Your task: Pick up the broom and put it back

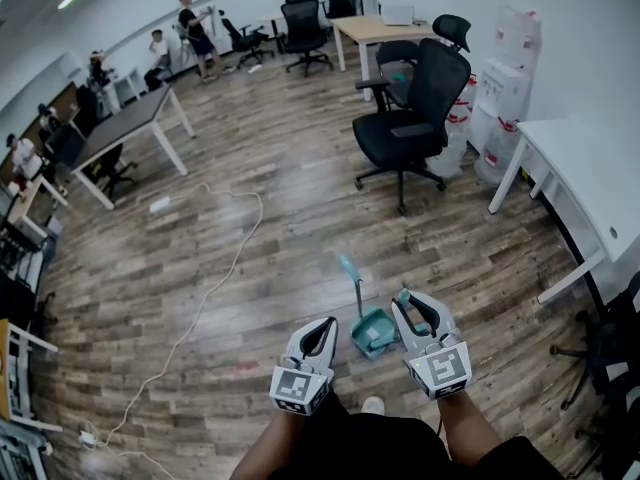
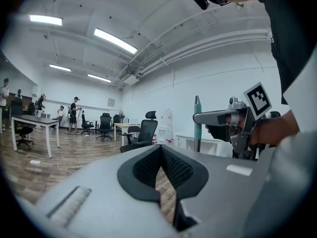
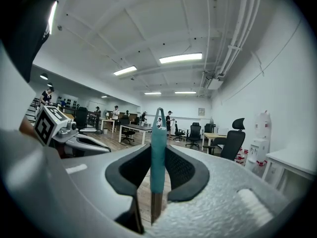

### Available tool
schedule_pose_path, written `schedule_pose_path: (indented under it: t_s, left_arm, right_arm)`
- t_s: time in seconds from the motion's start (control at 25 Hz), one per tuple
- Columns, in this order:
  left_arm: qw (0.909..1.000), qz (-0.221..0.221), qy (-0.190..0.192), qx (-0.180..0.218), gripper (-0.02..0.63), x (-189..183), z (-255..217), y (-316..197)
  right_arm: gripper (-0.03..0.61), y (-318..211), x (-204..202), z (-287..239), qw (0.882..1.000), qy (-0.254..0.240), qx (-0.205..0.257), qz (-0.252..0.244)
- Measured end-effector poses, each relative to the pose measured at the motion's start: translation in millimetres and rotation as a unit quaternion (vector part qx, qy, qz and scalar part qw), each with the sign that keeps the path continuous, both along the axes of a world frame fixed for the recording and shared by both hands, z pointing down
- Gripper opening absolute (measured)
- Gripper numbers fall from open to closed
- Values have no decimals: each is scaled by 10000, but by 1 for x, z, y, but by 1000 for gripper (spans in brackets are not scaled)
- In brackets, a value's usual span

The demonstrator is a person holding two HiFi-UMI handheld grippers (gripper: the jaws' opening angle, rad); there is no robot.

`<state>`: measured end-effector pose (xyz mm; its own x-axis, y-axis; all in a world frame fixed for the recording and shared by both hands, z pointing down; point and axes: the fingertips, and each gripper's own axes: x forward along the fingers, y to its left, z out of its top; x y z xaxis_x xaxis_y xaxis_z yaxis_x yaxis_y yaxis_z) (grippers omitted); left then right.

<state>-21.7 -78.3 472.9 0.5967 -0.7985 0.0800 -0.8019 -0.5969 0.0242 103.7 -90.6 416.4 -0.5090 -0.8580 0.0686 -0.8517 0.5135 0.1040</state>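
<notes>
**A:** What has the right gripper (image 1: 412, 308) got?

**B:** Its jaws are clamped on the broom (image 3: 158, 155), high on the teal handle. The handle stands upright between the pads, with its loop end poking above them. No view shows me the brush end.

**A:** And the left gripper (image 1: 319, 338)?

**B:** Pinched closed on nothing, on the other side of the dustpan (image 1: 373, 332).

**A:** Where's the dustpan from the broom?

**B:** It sits on the wooden floor (image 1: 250, 298), just beyond and between the two grippers, touching neither. It's slightly left of the held handle. The dustpan's own handle (image 1: 356, 290) rises tilted away from us. The right gripper is the nearer one.

**A:** Next move?

**B:** I'd judge the broom stays vertical and goes leftward and down beside the dustpan. Beyond the dustpan, the office chair (image 1: 405, 118) is well apart, so it's no obstacle.
</notes>
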Motion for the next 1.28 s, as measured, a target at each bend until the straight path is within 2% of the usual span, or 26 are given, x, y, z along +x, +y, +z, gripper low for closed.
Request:
schedule_pose_path:
  t_s: [0.24,0.4,0.6,0.88,1.28]
  left_arm:
    - [9995,12,267,-195,17,-4,10,2]
    - [9993,4,262,-285,17,-6,16,2]
    - [9982,-49,325,-510,17,-12,29,1]
    - [9962,-173,264,-814,17,-14,46,3]
    - [9941,-214,132,-1054,17,-20,70,9]
  right_arm:
    - [91,3,3,14,9995,214,-177,120]
    - [92,5,-1,27,9989,392,-258,77]
    - [92,6,4,56,9958,509,-730,208]
    - [92,8,16,96,9917,622,-1103,235]
    - [92,11,17,149,9866,904,-1350,158]
